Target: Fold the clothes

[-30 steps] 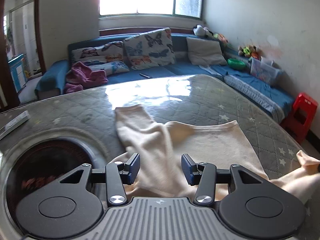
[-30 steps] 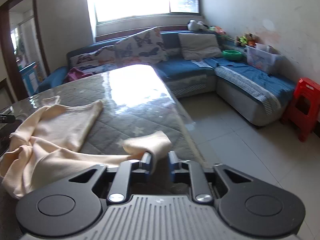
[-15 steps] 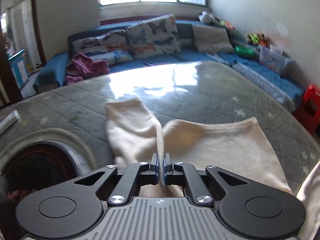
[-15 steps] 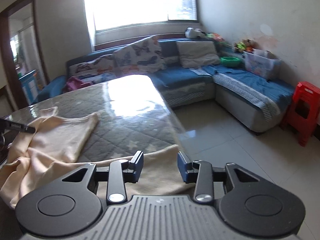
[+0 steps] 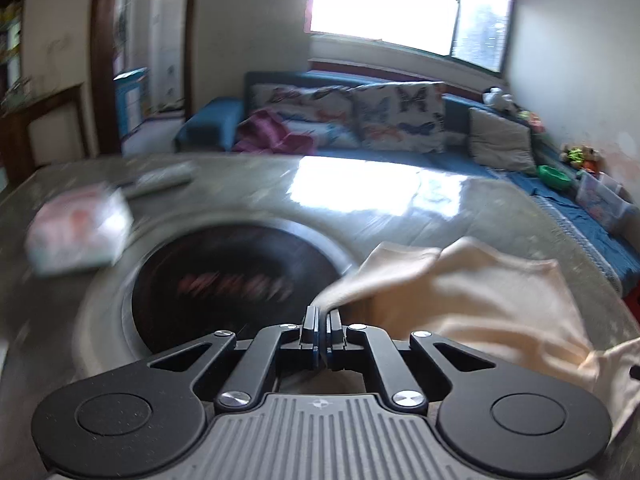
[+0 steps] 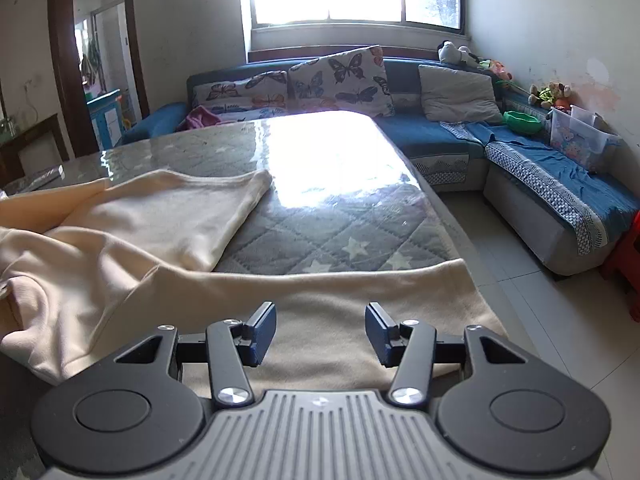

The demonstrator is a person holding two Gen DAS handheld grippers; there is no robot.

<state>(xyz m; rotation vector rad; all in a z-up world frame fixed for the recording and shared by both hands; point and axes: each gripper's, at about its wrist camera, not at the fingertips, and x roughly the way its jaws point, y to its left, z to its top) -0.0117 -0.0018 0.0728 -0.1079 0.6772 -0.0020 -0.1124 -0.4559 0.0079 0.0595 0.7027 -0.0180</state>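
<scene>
A cream garment [image 6: 152, 240] lies rumpled on the grey quilted table [image 6: 344, 240]. In the left wrist view my left gripper [image 5: 322, 320] is shut on a fold of the garment [image 5: 480, 300], which stretches away to the right; the picture is blurred by motion. In the right wrist view a flat cream sleeve or hem [image 6: 340, 304] runs across the table's near edge under my right gripper [image 6: 320, 328]. Its jaws are opening and stand apart above the cloth, pressing on nothing.
A round dark recess [image 5: 232, 284] is set in the table's left part, with a pale packet [image 5: 76, 236] and a flat remote-like thing [image 5: 164, 178] beyond it. A blue sofa [image 6: 460, 136] with cushions wraps the far side and right; a red stool [image 6: 628, 264] stands right.
My left gripper closed on the garment and swung left toward the round recess, dragging the fold with it. My right gripper let go of the sleeve end and opened wider above the spread cloth.
</scene>
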